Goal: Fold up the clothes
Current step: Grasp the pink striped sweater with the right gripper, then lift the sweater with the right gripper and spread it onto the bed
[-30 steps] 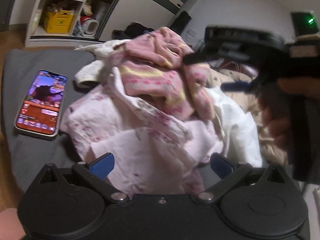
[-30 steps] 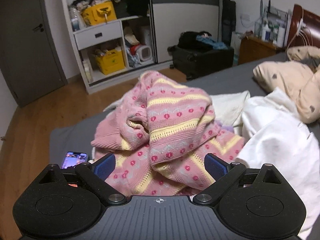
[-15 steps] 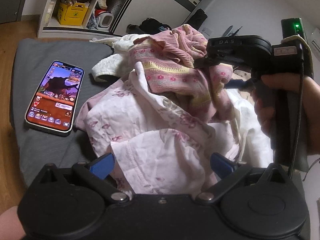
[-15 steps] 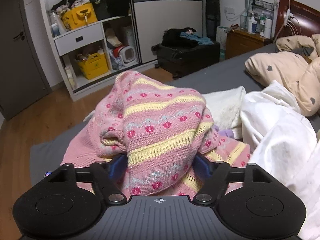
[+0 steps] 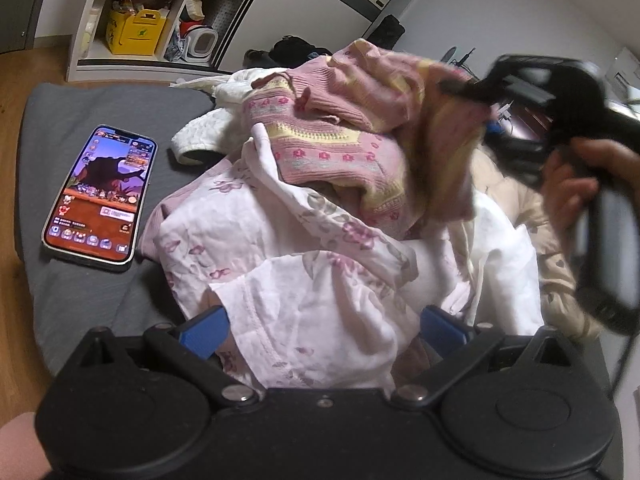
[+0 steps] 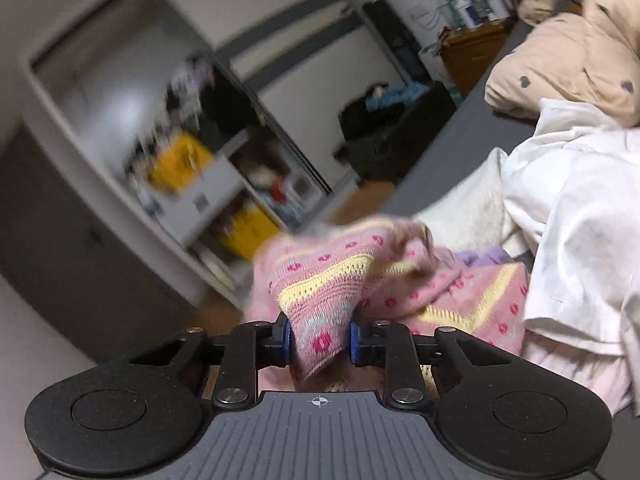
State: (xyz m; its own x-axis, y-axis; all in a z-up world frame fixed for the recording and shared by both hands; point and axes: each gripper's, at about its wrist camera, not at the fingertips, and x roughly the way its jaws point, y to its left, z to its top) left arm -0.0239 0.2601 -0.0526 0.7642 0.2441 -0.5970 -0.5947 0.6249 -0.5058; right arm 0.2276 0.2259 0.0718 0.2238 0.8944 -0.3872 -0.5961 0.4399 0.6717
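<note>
A pink knitted sweater [image 5: 340,136] with yellow stripes tops a heap of clothes on the grey bed [image 5: 100,108]. My right gripper [image 6: 319,340] is closing its blue pads on a bunched fold of that sweater [image 6: 320,320], and the view is tilted and blurred. From the left wrist view the right gripper [image 5: 472,96] bites the sweater's right side, held by a hand [image 5: 568,188]. My left gripper [image 5: 322,330] stands open low at the heap's near edge, with a pale floral garment [image 5: 280,264] lying between its fingers, not pinched.
A lit phone [image 5: 100,196] lies on the bed left of the heap. White clothes [image 6: 572,216] and a beige pillow [image 6: 572,48] lie to the right. A white shelf unit [image 5: 132,20] with yellow boxes and a dark suitcase [image 6: 396,120] stand beyond the bed.
The right gripper went from wide open over the sweater to pinching a fold of it, then rolled and pulled it sideways. The left gripper stayed where it was.
</note>
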